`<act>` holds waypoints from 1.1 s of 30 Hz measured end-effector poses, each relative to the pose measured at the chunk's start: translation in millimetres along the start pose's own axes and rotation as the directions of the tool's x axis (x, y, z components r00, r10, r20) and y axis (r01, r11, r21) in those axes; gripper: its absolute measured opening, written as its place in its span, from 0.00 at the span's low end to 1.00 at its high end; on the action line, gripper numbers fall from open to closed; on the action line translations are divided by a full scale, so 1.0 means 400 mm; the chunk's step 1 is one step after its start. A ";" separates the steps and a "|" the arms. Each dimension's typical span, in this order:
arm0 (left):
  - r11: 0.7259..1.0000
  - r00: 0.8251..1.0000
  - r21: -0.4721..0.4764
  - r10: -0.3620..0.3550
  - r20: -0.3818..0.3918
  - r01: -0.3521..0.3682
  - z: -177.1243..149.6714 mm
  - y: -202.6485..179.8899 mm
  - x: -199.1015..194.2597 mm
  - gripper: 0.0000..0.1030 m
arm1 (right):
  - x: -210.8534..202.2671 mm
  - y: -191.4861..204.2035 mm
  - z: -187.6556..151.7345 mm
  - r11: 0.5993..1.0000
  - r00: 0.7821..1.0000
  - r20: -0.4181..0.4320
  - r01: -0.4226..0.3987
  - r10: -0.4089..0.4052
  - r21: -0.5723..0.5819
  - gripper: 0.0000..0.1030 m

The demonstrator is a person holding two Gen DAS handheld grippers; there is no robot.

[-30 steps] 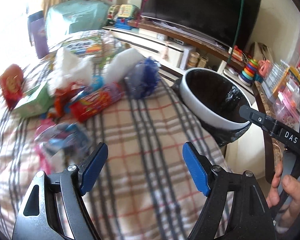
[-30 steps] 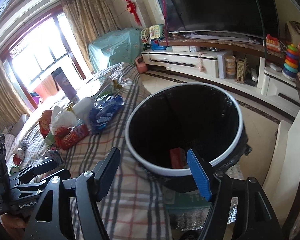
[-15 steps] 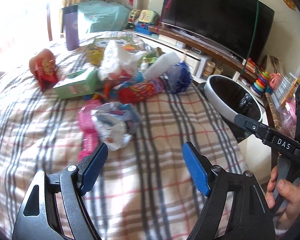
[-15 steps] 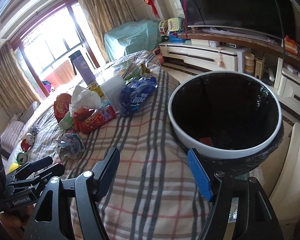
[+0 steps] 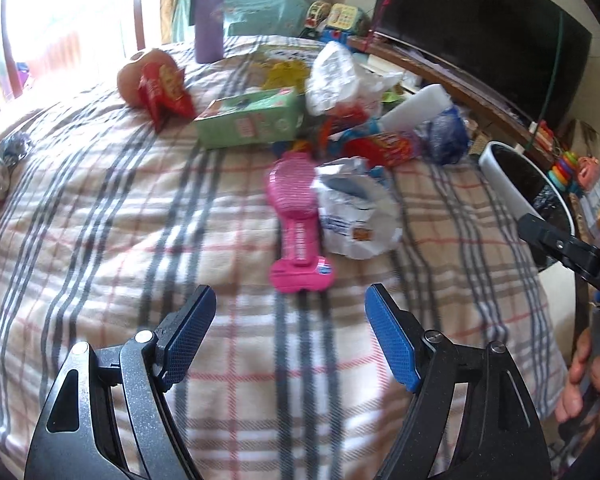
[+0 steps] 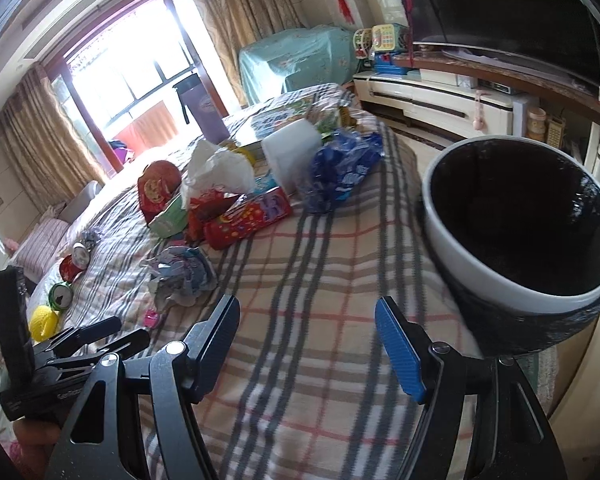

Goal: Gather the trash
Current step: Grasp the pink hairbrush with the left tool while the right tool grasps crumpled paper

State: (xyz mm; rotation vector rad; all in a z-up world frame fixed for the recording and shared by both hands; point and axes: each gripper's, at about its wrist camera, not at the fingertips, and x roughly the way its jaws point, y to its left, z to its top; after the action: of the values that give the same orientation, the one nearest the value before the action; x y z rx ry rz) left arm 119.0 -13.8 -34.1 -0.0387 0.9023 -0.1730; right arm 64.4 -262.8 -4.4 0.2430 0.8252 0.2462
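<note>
Left gripper [image 5: 290, 324] tilted down over the plaid blanket [image 5: 140, 220], fingers [image 5: 190, 330] apart, nothing between them. Pink brush [image 5: 298, 216] just beyond at 12 o'clock, apart from the tips; crumpled white wrapper [image 5: 356, 208] touching its right side at 1 o'clock. Right gripper [image 6: 308, 334] also pitched down, fingers apart, empty. White-rimmed trash bin [image 6: 480, 256] at its 2 o'clock, beside the blanket's edge. Wrapper heap [image 6: 240, 208] at 11 o'clock.

Left gripper [image 5: 290, 322]: black frame arms, blue textured pads, silver pivot screws.
Right gripper [image 6: 307, 338]: same black build, blue pads.
</note>
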 end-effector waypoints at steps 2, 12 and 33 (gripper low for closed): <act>1.000 1.000 -0.001 0.001 -0.004 -0.001 0.007 0.006 0.013 0.77 | 0.013 0.017 0.000 1.000 1.000 -0.010 -0.006 0.006 -0.012 0.70; 0.995 0.999 0.085 0.052 -0.010 -0.051 0.048 -0.003 0.072 0.41 | 0.055 0.055 0.001 0.999 0.999 -0.039 -0.031 0.030 -0.019 0.70; 0.999 0.999 0.015 0.041 0.004 -0.041 0.012 0.127 0.018 0.46 | 0.206 0.231 0.015 0.977 0.977 -0.131 -0.182 0.167 -0.112 0.42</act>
State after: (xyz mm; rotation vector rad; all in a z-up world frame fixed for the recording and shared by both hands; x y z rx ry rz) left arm 133.9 34.8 -41.9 -0.0070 0.8978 -0.1416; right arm 111.4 -150.9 -29.1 0.1851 0.9063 0.4795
